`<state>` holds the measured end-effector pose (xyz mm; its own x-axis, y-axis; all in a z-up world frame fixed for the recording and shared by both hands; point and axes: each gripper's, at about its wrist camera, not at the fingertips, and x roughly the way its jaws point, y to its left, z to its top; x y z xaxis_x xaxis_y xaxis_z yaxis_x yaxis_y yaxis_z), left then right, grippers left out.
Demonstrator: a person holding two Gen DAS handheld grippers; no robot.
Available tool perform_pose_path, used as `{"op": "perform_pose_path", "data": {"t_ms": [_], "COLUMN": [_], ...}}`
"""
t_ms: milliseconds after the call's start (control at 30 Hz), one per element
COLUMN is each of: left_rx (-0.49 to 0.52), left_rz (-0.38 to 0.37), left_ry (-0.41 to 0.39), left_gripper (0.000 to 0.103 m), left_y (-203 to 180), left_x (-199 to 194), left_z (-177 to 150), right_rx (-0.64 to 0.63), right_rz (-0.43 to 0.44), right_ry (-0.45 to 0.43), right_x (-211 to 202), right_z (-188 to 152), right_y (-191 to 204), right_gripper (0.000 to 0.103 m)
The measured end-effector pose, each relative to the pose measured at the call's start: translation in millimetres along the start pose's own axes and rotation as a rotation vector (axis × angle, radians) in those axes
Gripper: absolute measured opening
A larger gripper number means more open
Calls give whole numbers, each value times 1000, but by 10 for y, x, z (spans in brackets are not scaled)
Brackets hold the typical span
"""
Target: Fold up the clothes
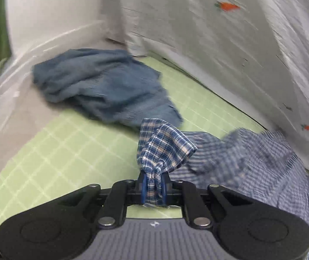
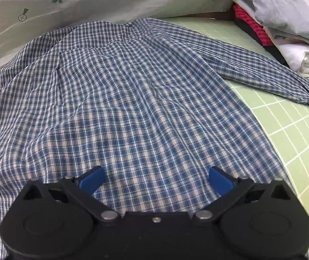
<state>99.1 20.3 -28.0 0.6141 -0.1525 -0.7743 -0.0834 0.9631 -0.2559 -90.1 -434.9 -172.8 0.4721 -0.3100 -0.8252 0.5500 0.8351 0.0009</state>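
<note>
A blue and white plaid shirt (image 2: 132,91) lies spread on the green grid mat (image 2: 301,143), one sleeve stretched toward the right. In the left wrist view my left gripper (image 1: 153,186) is shut on a bunched fold of that plaid shirt (image 1: 165,147), lifted off the mat, with the rest of the cloth trailing to the right. My right gripper (image 2: 155,178) hovers just above the shirt's lower part with its blue pads wide apart and nothing pinched between them.
A crumpled blue garment (image 1: 102,84) lies on the mat beyond the left gripper. A white sheet with carrot prints (image 1: 219,32) rises behind. A stack of folded clothes (image 2: 280,26) sits at the far right. Clear plastic (image 1: 24,69) lines the left side.
</note>
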Motion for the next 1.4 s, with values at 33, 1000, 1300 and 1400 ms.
{"op": "perform_pose_path", "data": {"t_ms": [33, 1000, 1300, 1400], "left_rx": [-10, 196, 219, 199], "left_rz": [2, -135, -90, -50], "left_ry": [-3, 275, 405, 406], "left_gripper": [13, 74, 74, 74], "left_y": [84, -104, -506, -564], "left_x": [-15, 112, 33, -24], "left_z": [22, -658, -1402, -1555], "right_rx": [5, 50, 68, 57], "right_rz": [-4, -133, -144, -101], "right_ry": [-2, -3, 29, 31], "right_x": [-4, -510, -543, -577], "right_z": [-10, -510, -586, -605], "right_y": [14, -464, -1221, -1335], "right_gripper": [103, 103, 99, 82]}}
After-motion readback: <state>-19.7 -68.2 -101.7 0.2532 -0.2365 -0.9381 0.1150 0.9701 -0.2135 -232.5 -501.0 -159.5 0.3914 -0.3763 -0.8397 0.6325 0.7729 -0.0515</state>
